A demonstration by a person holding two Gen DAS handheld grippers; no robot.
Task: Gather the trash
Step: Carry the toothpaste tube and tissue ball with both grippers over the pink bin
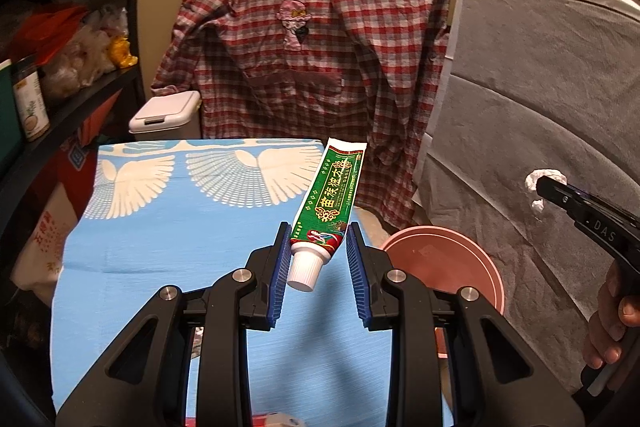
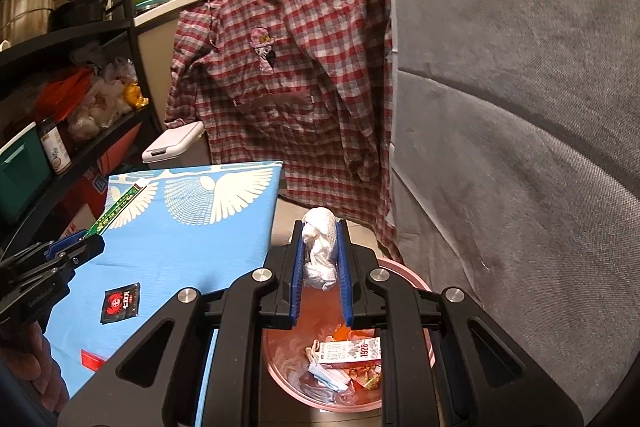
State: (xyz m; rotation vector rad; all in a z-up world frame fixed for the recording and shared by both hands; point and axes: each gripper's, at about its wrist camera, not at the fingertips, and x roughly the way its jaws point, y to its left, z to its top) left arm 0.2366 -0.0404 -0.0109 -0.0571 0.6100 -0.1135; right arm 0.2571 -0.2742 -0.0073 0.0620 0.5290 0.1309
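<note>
A green toothpaste tube (image 1: 328,207) is held cap-down above the blue bench; crumpled white tissue (image 2: 320,247) hangs over the pink bin (image 2: 416,281).

Warm dim indoor light, brightest near the far kitchen window, dark vignetted corners, strong fisheye bending at edges, shelves shadowed, focus fairly sharp

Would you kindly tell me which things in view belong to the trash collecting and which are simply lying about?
Part of the job:
- toothpaste tube in the left claw
- crumpled tissue in the right claw
- pink bin holding rubbish
- black sachet on the blue cloth

Lying about:
- plaid shirt
- white lidded bin
- shelf clutter
</note>
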